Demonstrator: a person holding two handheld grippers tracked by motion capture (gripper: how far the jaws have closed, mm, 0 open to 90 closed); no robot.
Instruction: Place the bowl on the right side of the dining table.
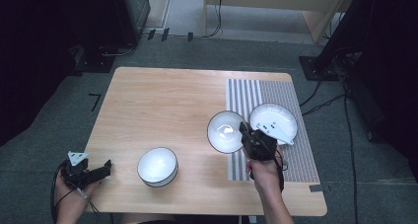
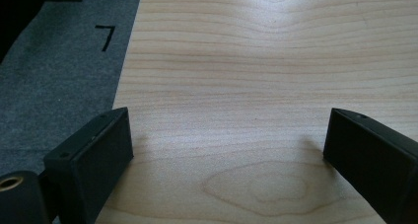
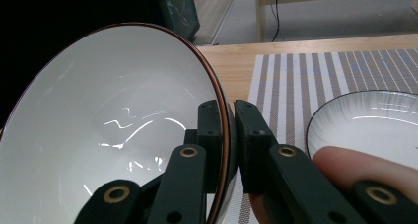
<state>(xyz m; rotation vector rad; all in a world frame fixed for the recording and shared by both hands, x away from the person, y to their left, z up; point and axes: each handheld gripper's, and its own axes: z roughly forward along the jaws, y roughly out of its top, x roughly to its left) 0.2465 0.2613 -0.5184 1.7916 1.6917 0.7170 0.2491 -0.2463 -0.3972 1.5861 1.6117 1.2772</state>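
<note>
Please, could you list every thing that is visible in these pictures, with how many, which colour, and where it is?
held bowl: one, white inside with a dark rim, tilted, rim gripped in the right claw, at the left edge of the mat
second bowl: one, white with a dark rim, upright on the bare wood near the front
plate: one, white with a dark rim, on the mat
mat: one, grey and white stripes, right side of the table
table: one, light wood
left claw: black, open, at the front left corner
right claw: black, shut on the held bowl's rim
</note>
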